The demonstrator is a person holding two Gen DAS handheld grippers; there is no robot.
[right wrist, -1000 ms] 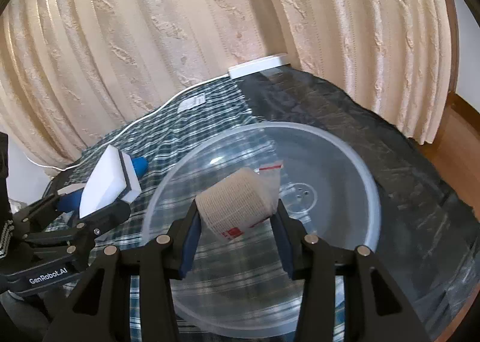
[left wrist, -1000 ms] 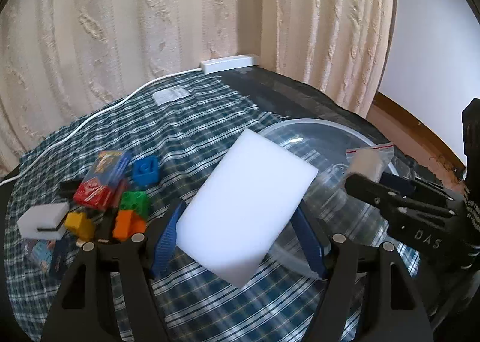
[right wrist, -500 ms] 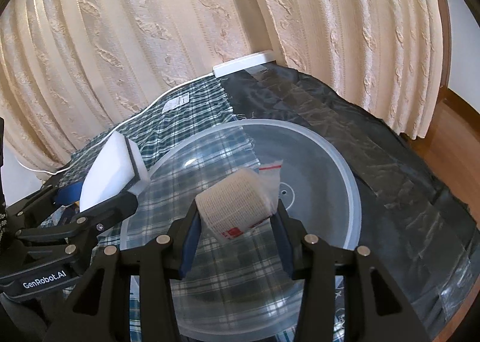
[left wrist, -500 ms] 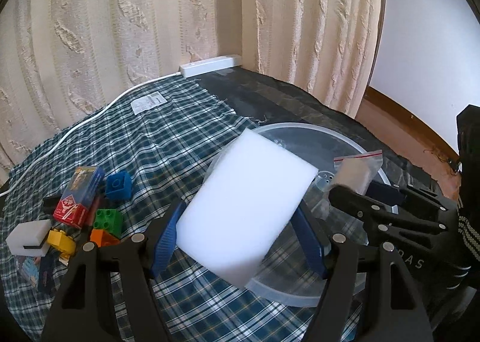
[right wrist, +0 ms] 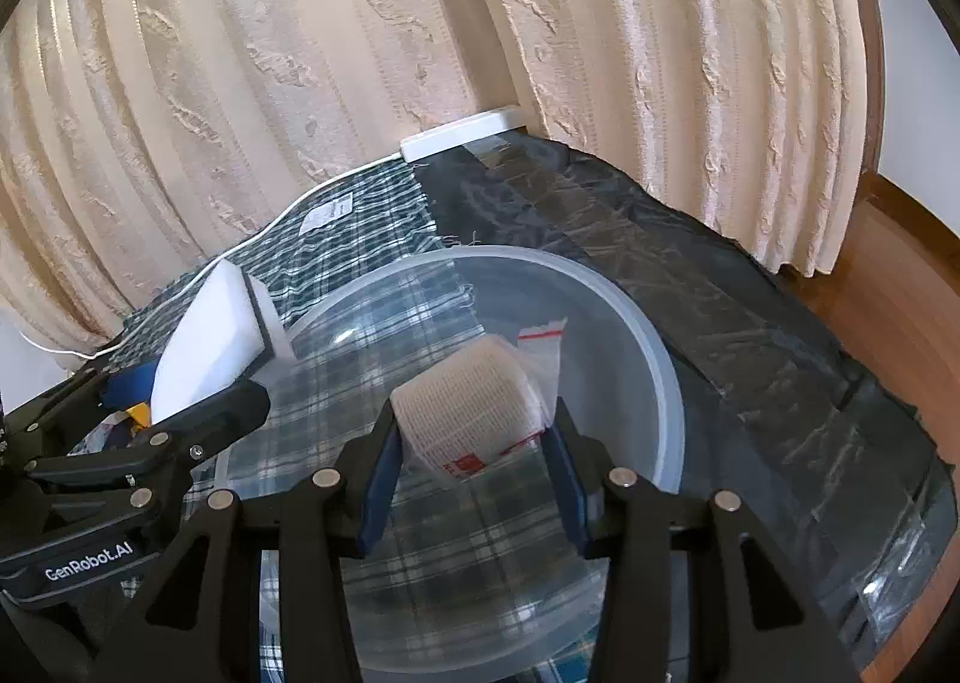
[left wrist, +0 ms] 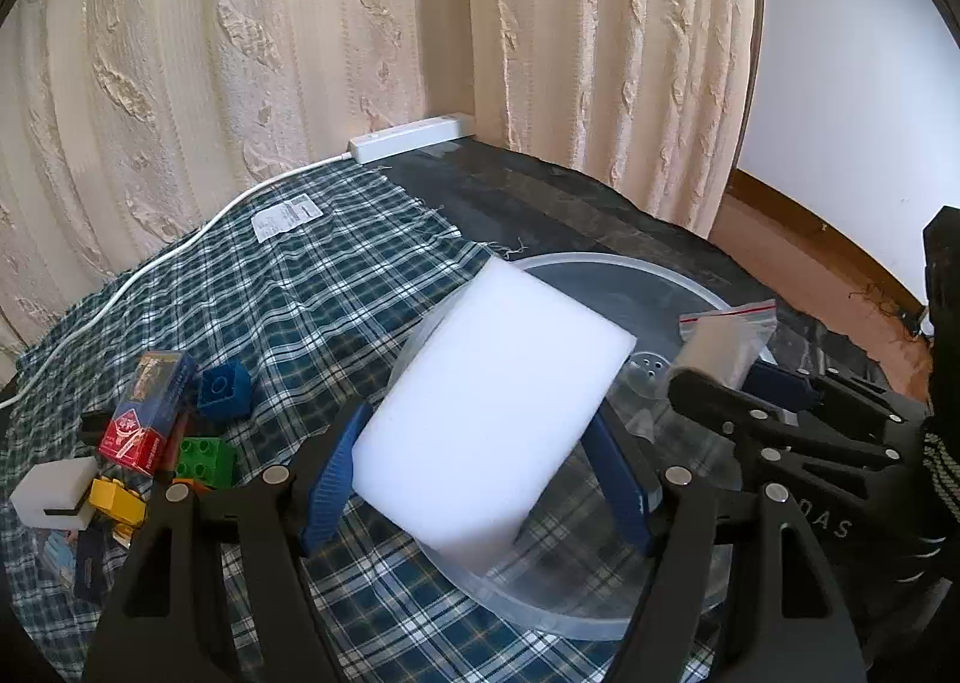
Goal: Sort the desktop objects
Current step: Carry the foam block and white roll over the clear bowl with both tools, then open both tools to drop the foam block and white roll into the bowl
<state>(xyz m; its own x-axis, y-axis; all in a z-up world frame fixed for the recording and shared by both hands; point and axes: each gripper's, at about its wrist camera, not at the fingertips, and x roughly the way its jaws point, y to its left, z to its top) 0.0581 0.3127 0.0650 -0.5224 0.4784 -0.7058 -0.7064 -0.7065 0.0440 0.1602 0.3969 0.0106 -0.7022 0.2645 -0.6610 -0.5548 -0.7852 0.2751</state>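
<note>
Delivery step: sponge (left wrist: 492,413) clamped in left gripper (left wrist: 474,479), bagged roll (right wrist: 474,413) clamped in right gripper (right wrist: 471,479), both held over bowl (right wrist: 672,383); release judged next.

Toy blocks (left wrist: 207,437) lie left of the bowl (left wrist: 636,269) on the cloth (left wrist: 312,287).

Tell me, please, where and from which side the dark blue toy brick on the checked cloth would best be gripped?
Grip the dark blue toy brick across two opposite flat side walls, coming from above. It sits tilted, its round stud facing the camera, so the gripper should probably roll to match. The playing-card box lies close on its left, so the other pair of faces looks freer.
</note>
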